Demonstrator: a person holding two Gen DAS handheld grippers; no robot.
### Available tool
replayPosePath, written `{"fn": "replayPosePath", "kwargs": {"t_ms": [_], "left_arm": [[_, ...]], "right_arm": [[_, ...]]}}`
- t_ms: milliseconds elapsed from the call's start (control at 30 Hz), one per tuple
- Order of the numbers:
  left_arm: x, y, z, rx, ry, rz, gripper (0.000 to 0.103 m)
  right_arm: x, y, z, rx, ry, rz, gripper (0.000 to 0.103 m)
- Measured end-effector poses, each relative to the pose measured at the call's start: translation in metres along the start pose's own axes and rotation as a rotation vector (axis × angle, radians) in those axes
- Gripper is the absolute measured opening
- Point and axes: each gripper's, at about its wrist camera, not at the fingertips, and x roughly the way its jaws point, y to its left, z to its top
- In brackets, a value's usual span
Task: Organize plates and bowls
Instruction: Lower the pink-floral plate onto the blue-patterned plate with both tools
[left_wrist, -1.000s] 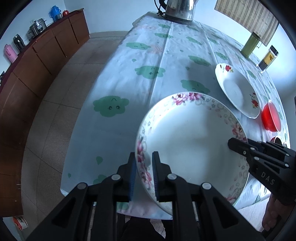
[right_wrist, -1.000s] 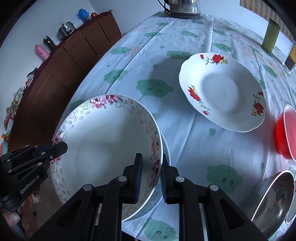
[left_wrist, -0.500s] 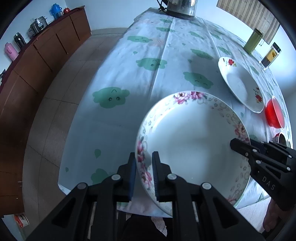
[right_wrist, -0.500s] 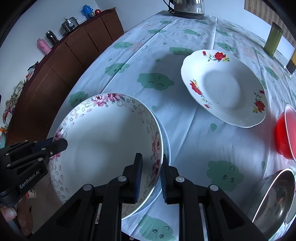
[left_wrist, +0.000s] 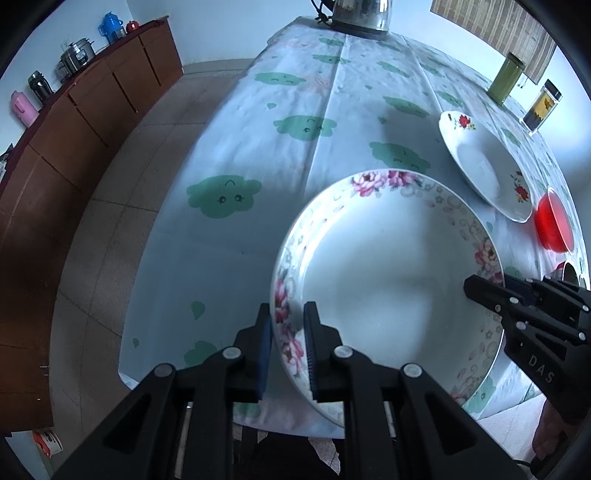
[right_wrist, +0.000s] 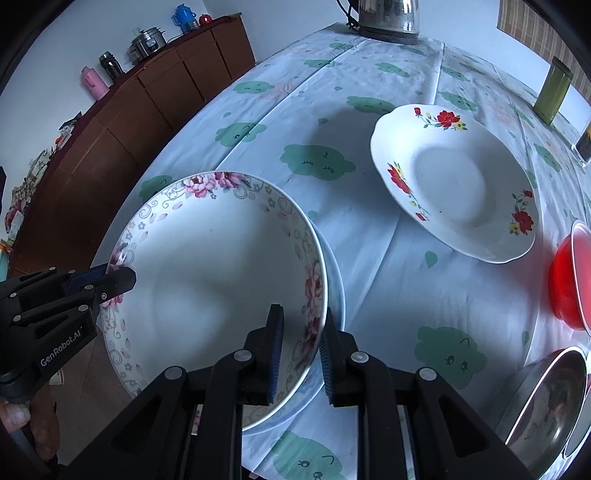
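Left gripper (left_wrist: 288, 328) and right gripper (right_wrist: 301, 336) clamped on opposite rims of pink-flowered plate (left_wrist: 388, 280). Held above cloud-print tablecloth (right_wrist: 369, 236). Red-flowered plate (right_wrist: 454, 181) well apart.

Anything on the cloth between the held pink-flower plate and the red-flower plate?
Nothing visible. Both grippers, left and right, clamp the pink-flower plate; only bare tablecloth lies between it and the red-flower plate. The red bowl sits off to the side.

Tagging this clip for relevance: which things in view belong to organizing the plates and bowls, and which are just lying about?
Job:
pink-flowered plate, held by left gripper and right gripper
red-flowered plate
red bowl
steel bowl

Lying about:
kettle
green canister
dark jar
sideboard
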Motion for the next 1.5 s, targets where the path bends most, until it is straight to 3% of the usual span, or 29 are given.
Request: {"fn": "replayPosePath", "kwargs": {"t_ms": [1500], "left_arm": [[-0.002,-0.007,-0.007,0.043,-0.016,0.053,0.015]], "right_arm": [[-0.007,0.012,-0.006,-0.109,-0.026,-0.075,0.022]]}}
